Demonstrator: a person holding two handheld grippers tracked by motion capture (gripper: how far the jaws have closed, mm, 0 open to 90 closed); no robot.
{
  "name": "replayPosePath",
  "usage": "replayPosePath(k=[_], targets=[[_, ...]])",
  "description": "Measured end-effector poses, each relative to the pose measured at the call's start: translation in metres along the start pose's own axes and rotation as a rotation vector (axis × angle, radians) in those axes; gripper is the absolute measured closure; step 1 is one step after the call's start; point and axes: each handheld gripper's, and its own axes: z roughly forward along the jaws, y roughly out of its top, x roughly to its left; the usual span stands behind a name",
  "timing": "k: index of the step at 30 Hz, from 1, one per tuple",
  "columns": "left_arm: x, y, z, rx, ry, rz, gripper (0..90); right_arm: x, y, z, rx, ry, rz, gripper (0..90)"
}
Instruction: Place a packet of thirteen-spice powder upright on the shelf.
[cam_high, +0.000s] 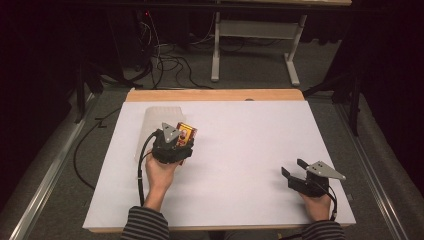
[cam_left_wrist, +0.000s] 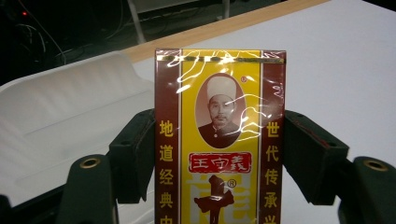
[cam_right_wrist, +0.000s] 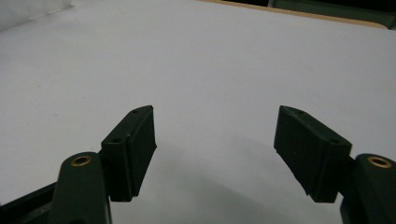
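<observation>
Dark room behind, cables on the floor (cam_high: 170, 62) and a grey desk frame (cam_high: 255, 40) past the far edge. White sheet covers the table (cam_high: 240, 150), wooden edge showing along the far side.

Left gripper (cam_high: 176, 142) sits over the left-centre part of the sheet, held in the person's left hand (cam_high: 159, 172), sleeve striped. Its jaws are clamped on a yellow-and-maroon packet (cam_high: 187, 132) — in the left gripper view the packet (cam_left_wrist: 219, 135) stands upright between the two black pads, one pad pressed against each long side, printed face toward the camera. Print shows an oval portrait, red label with Chinese characters, columns of yellow characters on the maroon side bands. Clear glossy wrap with glare streaks. Can't tell whether the packet's bottom touches the sheet.

White ribbed plastic bag (cam_high: 157, 122) lies flat on the sheet just behind and to the left of the packet; in the left gripper view the bag (cam_left_wrist: 70, 107) is on the left, behind the jaw.

Right gripper (cam_high: 295, 172) rests low at the near right corner of the table, in the right hand (cam_high: 317, 205) — well apart from the packet. Jaws spread wide, nothing between them, bare white sheet ahead in the right gripper view (cam_right_wrist: 215, 140).
</observation>
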Motion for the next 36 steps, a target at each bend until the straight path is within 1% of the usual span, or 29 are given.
replayPosePath(k=[3,4,12,17,21,25,28,36], targets=[[0.002,-0.001,-0.001,-0.005,0.004,-0.005,32.8,0.000,0.000,0.000,0.000,0.000,0.000,29.9],[0.005,-0.002,-0.002,-0.006,0.018,-0.013,32.8,0.000,0.000,0.000,-0.001,0.000,0.000,30.0],[0.012,-0.006,-0.005,-0.005,0.046,-0.022,32.8,0.000,0.000,0.000,-0.002,-0.002,-0.002,29.9],[0.019,-0.012,-0.010,-0.012,0.067,-0.043,32.8,0.000,0.000,0.000,-0.002,-0.002,-0.003,30.0],[0.023,-0.015,-0.012,-0.012,0.079,-0.053,32.8,0.000,0.000,0.000,-0.003,-0.001,-0.007,30.0],[0.026,-0.017,-0.014,-0.007,0.086,-0.057,32.8,0.000,0.000,0.000,-0.004,-0.002,-0.009,30.0],[0.028,-0.019,-0.015,-0.007,0.098,-0.056,32.8,0.000,0.000,0.000,-0.003,-0.003,-0.009,29.9],[0.033,-0.026,-0.017,0.001,0.107,-0.072,32.7,0.001,0.000,0.000,-0.004,-0.003,-0.008,29.9]])
